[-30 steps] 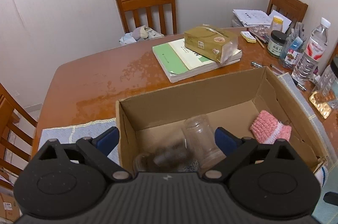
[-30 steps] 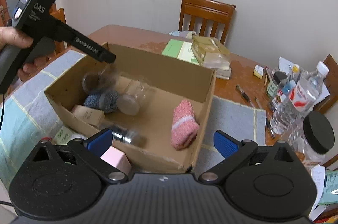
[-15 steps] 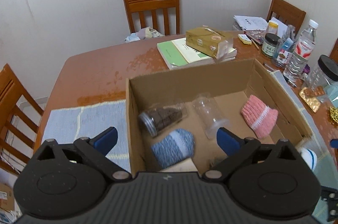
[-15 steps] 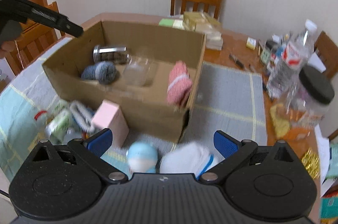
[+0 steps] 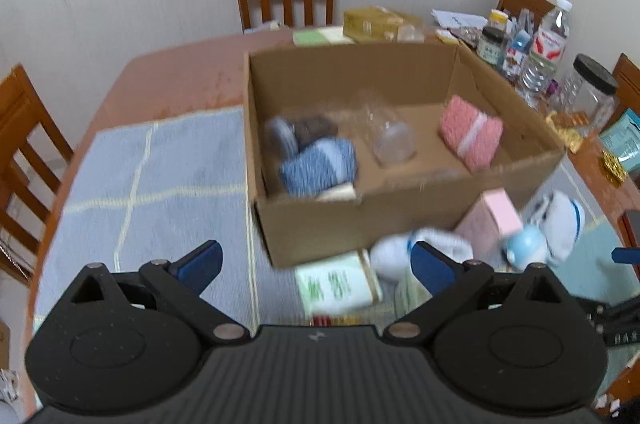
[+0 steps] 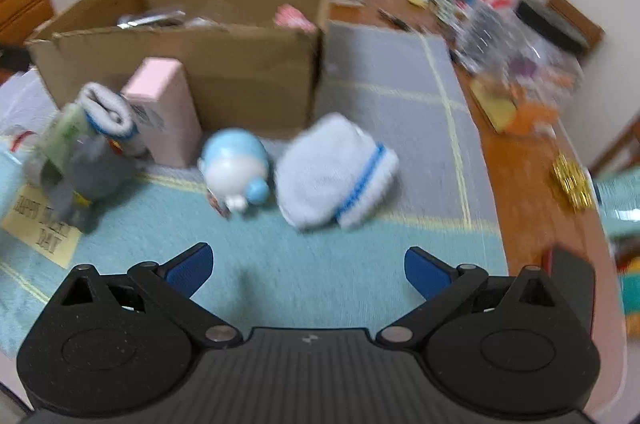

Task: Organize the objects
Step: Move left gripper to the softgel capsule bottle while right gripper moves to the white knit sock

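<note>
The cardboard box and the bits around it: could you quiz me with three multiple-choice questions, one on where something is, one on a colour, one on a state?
1. Where does the blue and white round toy lie?
A. inside the cardboard box
B. on the mat in front of the box
C. on a chair

2. What colour is the knitted roll at the right end inside the cardboard box?
A. pink
B. green
C. black

3. How does the right gripper stand?
A. shut on a sock
B. shut on the toy
C. open, holding nothing

Answers:
1 B: it lies on the mat between the pink carton and the white sock.
2 A: the knitted roll is pink with a white band.
3 C: its blue pads are far apart over bare mat.
</note>
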A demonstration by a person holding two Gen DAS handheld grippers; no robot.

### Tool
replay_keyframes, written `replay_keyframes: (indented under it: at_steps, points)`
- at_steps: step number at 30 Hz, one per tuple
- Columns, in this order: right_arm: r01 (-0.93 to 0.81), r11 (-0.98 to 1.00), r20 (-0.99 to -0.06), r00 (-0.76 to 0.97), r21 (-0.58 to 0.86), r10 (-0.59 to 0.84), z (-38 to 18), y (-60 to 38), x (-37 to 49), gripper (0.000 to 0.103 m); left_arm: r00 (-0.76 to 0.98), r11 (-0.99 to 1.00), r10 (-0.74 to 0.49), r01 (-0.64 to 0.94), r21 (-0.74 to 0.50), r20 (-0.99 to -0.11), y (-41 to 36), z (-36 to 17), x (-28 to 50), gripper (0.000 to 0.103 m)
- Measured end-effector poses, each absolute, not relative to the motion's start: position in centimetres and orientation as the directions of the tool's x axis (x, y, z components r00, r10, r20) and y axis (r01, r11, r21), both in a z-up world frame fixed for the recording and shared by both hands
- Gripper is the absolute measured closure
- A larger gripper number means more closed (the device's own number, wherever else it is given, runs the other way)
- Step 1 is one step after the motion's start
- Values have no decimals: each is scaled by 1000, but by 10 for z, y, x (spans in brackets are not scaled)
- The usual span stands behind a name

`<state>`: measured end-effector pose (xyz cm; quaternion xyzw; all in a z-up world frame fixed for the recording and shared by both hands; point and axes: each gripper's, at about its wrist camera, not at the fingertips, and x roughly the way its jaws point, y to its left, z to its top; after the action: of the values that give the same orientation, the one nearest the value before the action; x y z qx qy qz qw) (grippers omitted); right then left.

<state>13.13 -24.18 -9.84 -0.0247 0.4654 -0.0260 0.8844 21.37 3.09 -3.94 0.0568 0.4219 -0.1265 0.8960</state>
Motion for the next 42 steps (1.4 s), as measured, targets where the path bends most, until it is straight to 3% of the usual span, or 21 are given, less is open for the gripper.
replay_keyframes:
  at_steps: [7,23,30,42]
  points:
    - [105,992,-833,542,-69,-115,-120,-249,121,0,582,955,-187,295,-8,-791,39,-62,189,3]
    - [-53,999,-817,577,-11,22,-132,-286,185,0,553,971,-160,237,-30,-818,17,-86,175,3]
    - [-109,994,-803,593,-9,58,-134,-288,207,0,565,978,-58,198,67,-823,11,-100,181,3]
    - [-124,992,-779,623,-9,71,-137,-290,208,0,520,988,-20,141,63,-854,30,-129,197,3]
